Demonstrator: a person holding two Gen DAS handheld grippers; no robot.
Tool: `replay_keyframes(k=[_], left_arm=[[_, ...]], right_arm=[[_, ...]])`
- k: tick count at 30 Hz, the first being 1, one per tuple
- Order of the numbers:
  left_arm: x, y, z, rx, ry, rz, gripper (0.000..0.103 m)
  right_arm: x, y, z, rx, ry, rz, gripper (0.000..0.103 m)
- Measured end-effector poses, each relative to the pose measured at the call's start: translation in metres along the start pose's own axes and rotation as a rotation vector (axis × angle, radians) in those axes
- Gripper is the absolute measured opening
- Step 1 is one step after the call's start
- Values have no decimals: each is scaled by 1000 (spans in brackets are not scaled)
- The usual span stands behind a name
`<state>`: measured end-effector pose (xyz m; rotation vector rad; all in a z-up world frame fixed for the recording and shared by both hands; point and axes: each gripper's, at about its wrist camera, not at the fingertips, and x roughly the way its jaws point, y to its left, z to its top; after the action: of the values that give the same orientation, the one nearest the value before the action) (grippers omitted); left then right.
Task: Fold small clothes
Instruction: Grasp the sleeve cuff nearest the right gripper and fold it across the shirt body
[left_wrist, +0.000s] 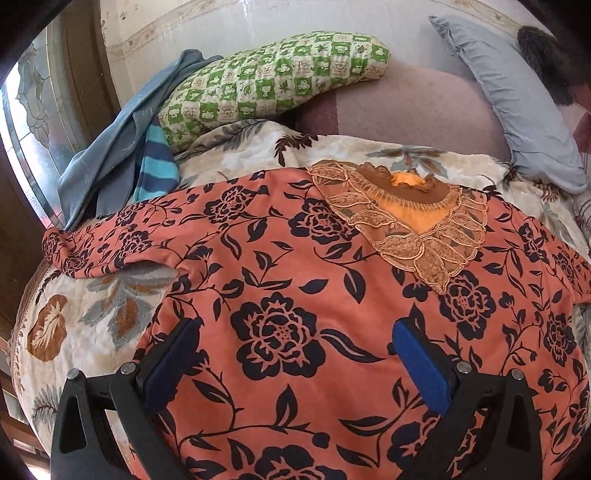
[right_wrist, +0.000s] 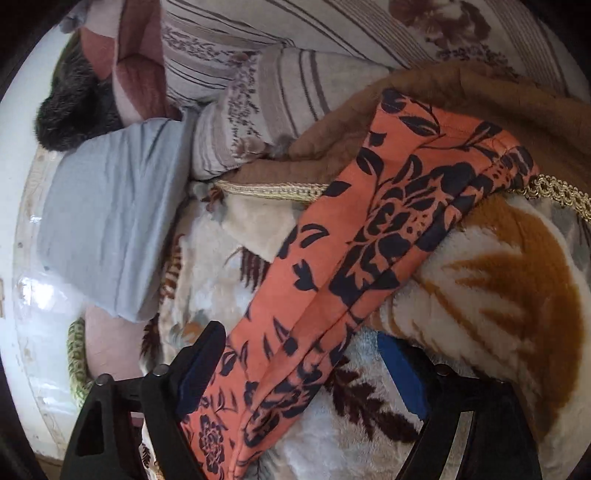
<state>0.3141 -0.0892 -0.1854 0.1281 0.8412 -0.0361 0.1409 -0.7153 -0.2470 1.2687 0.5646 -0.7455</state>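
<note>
An orange top (left_wrist: 295, 280) with a dark floral print and a lace collar (left_wrist: 410, 225) lies spread flat on the floral blanket (left_wrist: 92, 314), neck away from me. My left gripper (left_wrist: 295, 332) is open and hovers over the top's chest. In the right wrist view, one sleeve of the top (right_wrist: 351, 258) runs from near me to the upper right, its cuff on a brown blanket (right_wrist: 480, 103). My right gripper (right_wrist: 299, 343) is open and stands over the sleeve's near part.
A green checked pillow (left_wrist: 273, 77) and a pile of blue clothes (left_wrist: 125, 151) lie at the far left. A grey-blue pillow (left_wrist: 517, 99) lies at the far right and also shows in the right wrist view (right_wrist: 107, 218). Striped bedding (right_wrist: 295, 55) lies beyond.
</note>
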Motion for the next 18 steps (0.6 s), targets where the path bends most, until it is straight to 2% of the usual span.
replay_keyframes(k=[1, 3, 4, 5, 8, 12, 15, 18], left_arm=[[1, 2, 0, -1, 1, 4, 103], [2, 6, 1, -11, -2, 14, 103], [1, 9, 1, -19, -6, 19, 103], [0, 11, 2, -28, -11, 22, 103], [-5, 19, 6, -52, -27, 30, 103], [-15, 39, 11, -96, -66, 64, 103], [-23, 65, 16, -161, -96, 110, 103], [-27, 97, 18, -237, -107, 157, 103]], right_arm=[[-1, -2, 2, 25, -24, 14, 76], [-2, 0, 3, 22, -28, 29, 38], [-3, 2, 0, 19, -16, 32, 16], [-8, 6, -5, 4, -18, 56, 12], [-32, 37, -26, -104, -33, 168, 11], [-66, 111, -69, -316, -8, 325, 11], [-83, 175, -127, -501, 70, 424, 11], [-84, 235, -208, -692, 146, 469, 11]])
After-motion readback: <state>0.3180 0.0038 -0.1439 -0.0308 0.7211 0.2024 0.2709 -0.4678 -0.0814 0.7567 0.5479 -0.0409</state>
